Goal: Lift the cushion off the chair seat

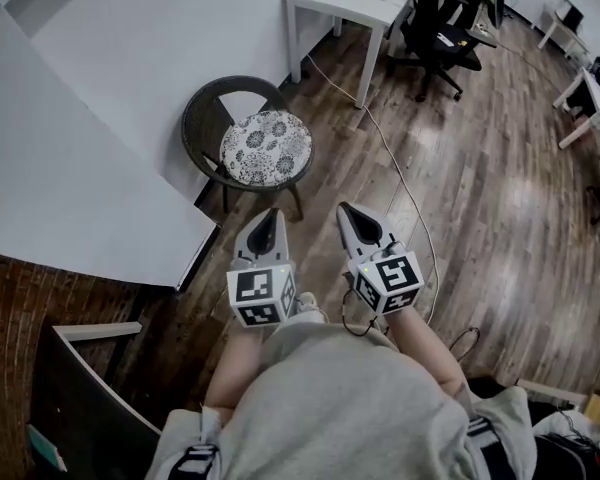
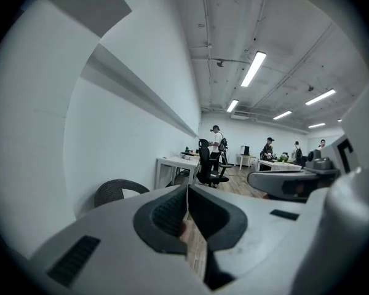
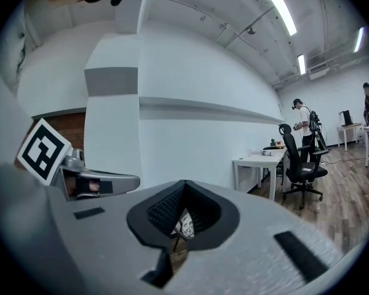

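**Both grippers closed and empty, short of the cushioned chair**

The left gripper (image 1: 271,216) and the right gripper (image 1: 347,211) are held side by side, each with its jaws pressed together on nothing; ahead of both pairs of jaws and well apart from them, the round white cushion with a dark floral print (image 1: 266,148) lies on the seat of the dark round wicker chair (image 1: 202,118); the right jaws point towards the cushion, and the chair stands a little left of the left jaws' line; brown wood-plank floor (image 1: 480,198) lies below the jaws; a white table (image 1: 345,3) stands farther beyond them.

White walls (image 1: 130,28) meet a wood-plank floor (image 1: 500,188) holding a white desk (image 1: 345,0) and black office chair (image 1: 435,33).
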The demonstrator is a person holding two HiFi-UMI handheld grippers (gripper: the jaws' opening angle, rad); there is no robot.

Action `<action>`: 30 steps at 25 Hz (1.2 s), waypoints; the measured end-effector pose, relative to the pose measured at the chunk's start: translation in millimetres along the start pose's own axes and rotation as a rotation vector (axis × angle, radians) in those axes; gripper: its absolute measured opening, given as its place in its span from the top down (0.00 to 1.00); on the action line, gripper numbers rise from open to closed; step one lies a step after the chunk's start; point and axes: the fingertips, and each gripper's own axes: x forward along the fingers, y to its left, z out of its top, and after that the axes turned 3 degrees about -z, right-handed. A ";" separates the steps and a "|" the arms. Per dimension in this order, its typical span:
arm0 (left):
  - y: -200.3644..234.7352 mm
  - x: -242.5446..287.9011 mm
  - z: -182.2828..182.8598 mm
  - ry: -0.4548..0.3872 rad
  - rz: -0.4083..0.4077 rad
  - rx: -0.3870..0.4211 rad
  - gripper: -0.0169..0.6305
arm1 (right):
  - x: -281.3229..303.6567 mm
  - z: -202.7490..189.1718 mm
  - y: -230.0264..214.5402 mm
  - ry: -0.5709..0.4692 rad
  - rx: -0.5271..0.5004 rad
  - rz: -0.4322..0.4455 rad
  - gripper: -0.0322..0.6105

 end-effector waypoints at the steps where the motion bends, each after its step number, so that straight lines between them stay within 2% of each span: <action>1: 6.6 8.1 2.5 0.002 -0.003 0.001 0.96 | 10.9 0.8 -2.6 0.002 0.002 -0.003 0.95; 9: 50.3 63.8 7.1 0.026 -0.013 0.005 0.96 | 78.6 1.3 -25.9 0.014 0.010 -0.034 0.95; 18: 89.4 104.0 -1.5 0.056 0.017 -0.032 0.96 | 130.8 -12.0 -51.0 0.062 0.001 -0.053 0.95; 30: 136.7 175.1 -24.7 0.107 0.121 -0.082 0.96 | 233.0 -48.2 -92.8 0.150 -0.042 0.050 0.95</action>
